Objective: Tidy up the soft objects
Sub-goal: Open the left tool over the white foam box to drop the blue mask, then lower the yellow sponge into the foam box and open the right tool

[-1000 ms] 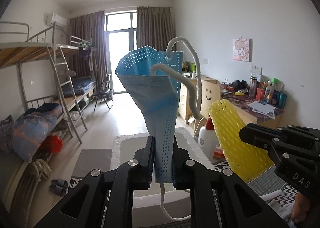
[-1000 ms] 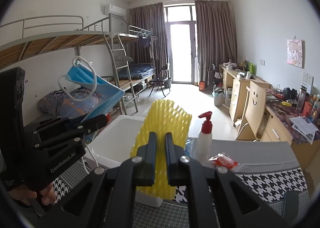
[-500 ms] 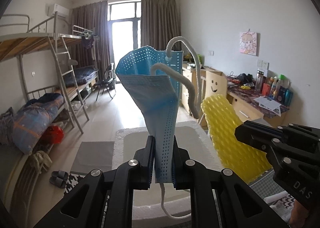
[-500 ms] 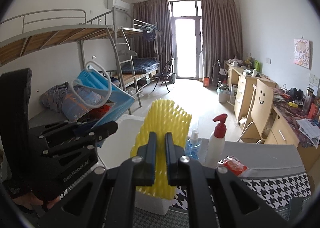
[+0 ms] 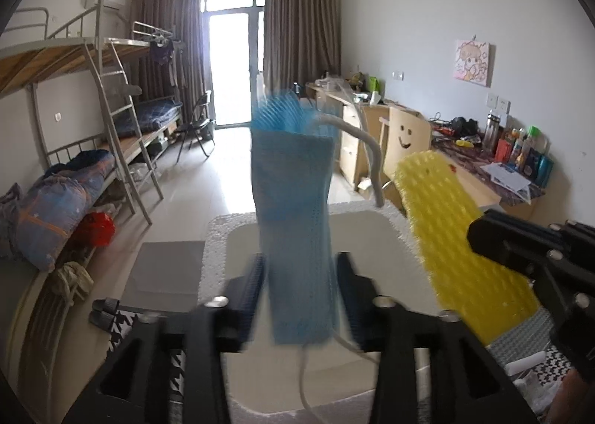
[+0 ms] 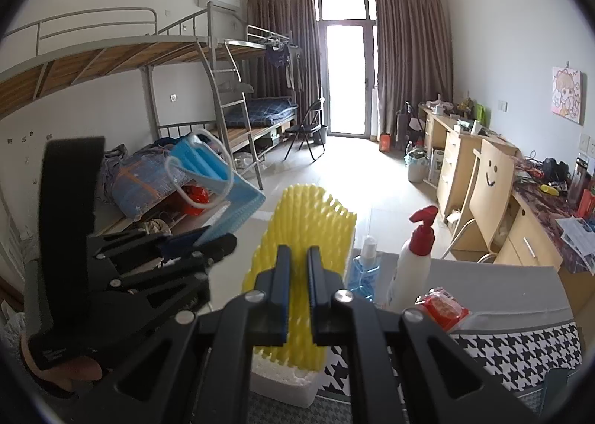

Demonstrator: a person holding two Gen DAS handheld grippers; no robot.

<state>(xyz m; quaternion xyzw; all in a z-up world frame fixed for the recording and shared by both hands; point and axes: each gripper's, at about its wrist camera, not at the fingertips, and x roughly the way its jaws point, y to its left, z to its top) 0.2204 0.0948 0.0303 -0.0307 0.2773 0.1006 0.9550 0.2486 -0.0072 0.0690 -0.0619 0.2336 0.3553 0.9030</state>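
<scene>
A blue face mask (image 5: 293,208) with white ear loops hangs blurred between the spread fingers of my left gripper (image 5: 301,275), above a white foam box (image 5: 372,238). The jaws stand apart and no longer pinch it. The right wrist view shows the mask (image 6: 219,182) at the left gripper's tips. My right gripper (image 6: 297,260) is shut on a yellow foam net sleeve (image 6: 301,215), held upright beside the box; it also shows in the left wrist view (image 5: 457,238).
A white pump bottle with a red top (image 6: 414,256), a blue bottle (image 6: 366,267) and a red packet (image 6: 444,307) stand on the table with a houndstooth cloth (image 6: 520,353). Bunk beds at left, desks at right.
My left gripper has opened and the mask is slipping down between its fingers. Both grippers have moved over the foam box. The right gripper still holds the yellow sleeve.
</scene>
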